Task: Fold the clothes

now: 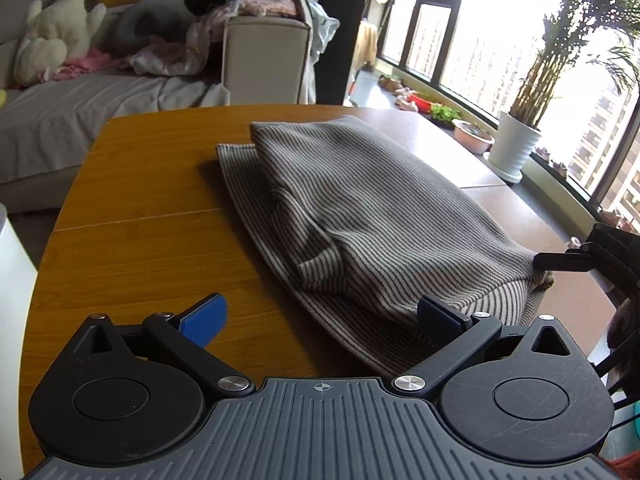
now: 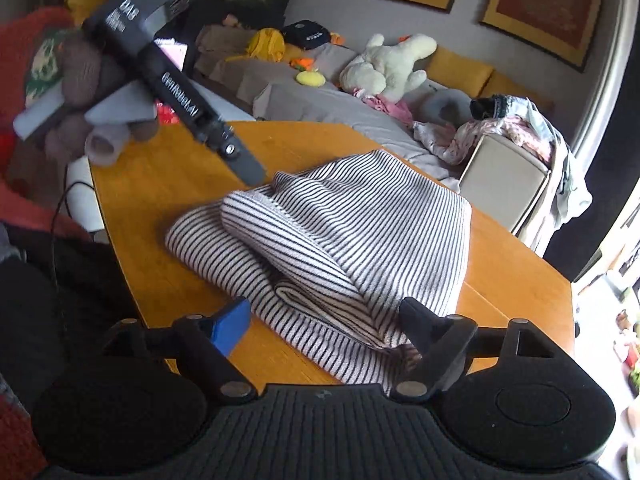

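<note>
Striped garment [image 1: 360, 216] lies folded in a bundle on the wooden table [image 1: 132, 248] — both grippers spread wide, gripping nothing.
Left gripper [image 1: 320, 316] sits at the near hem, its right finger [image 1: 438, 318] partly covering cloth; right gripper [image 2: 326, 320] likewise — the fabric under its right finger is hidden, contact unclear.

Bare table [image 1: 140, 208] left of striped garment [image 1: 360, 208], left gripper [image 2: 252, 168] hovering over its far edge
</note>
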{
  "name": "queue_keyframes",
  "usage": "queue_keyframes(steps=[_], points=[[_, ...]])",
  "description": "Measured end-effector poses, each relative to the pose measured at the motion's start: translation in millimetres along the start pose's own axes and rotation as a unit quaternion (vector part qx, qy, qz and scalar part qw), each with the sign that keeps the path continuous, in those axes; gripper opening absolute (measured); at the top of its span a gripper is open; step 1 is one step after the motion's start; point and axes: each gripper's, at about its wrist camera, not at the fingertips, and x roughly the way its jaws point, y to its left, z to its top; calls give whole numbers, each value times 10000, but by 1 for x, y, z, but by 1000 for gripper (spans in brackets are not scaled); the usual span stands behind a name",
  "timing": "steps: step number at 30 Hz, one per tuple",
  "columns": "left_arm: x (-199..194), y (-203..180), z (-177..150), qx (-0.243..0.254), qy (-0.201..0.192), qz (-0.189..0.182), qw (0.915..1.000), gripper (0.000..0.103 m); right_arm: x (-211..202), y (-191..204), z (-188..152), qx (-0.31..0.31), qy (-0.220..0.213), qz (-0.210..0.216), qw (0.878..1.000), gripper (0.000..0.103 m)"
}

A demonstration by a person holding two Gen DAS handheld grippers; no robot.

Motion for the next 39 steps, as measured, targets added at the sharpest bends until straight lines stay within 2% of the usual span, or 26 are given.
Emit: queue_keyframes(steps=[4,6,7,8,10,11,14,15,18,19,21,25,28,33,38,39], points=[[-11,-4,2,167,-59,-44,9998,103,8,30,-1,-871,-200,-239,9957,87],[-13,-8,0,274,-55,-82,9996,103,14,35,4,-978,-157,-367,9944,85],[-14,-11,-1,346,-45,-112,9993,103,18,33,8,-829,-97,-350,9959,80],[-16,-13,-3,420,-36,-147,9990,103,21,22,11,-326,-8,-173,9993,69],[-18,-18,-6,561,-25,-219,9982,103,27,0,16,675,143,178,9975,67],[-18,-21,-8,636,-22,-270,9976,103,27,-12,17,1158,143,340,9926,67],[-19,-28,-13,895,-1,-501,9947,103,29,-45,16,2400,159,757,9677,66],[-18,-31,-15,981,16,-589,9934,103,29,-51,15,2636,167,836,9609,66],[-14,-41,-21,1246,92,-715,9896,103,32,-57,13,2753,166,874,9572,66],[-10,-43,-22,1298,131,-701,9890,103,32,-56,13,2719,162,860,9583,66],[-1,-47,-25,1324,222,-611,9891,103,31,-46,15,2340,138,712,9695,66],[9,-44,-21,1077,268,-451,9928,103,29,-26,19,1566,84,410,9868,69],[12,-39,-16,836,258,-400,9954,103,20,-5,17,784,-2,131,9968,81],[14,-35,-12,563,248,-340,9975,103,23,19,10,-146,32,-408,9991,83],[13,-34,-12,528,235,-340,9977,103,34,21,10,-301,-54,-824,9961,82],[13,-34,-12,515,229,-342,9978,103,37,21,10,-338,-71,-856,9957,77]])
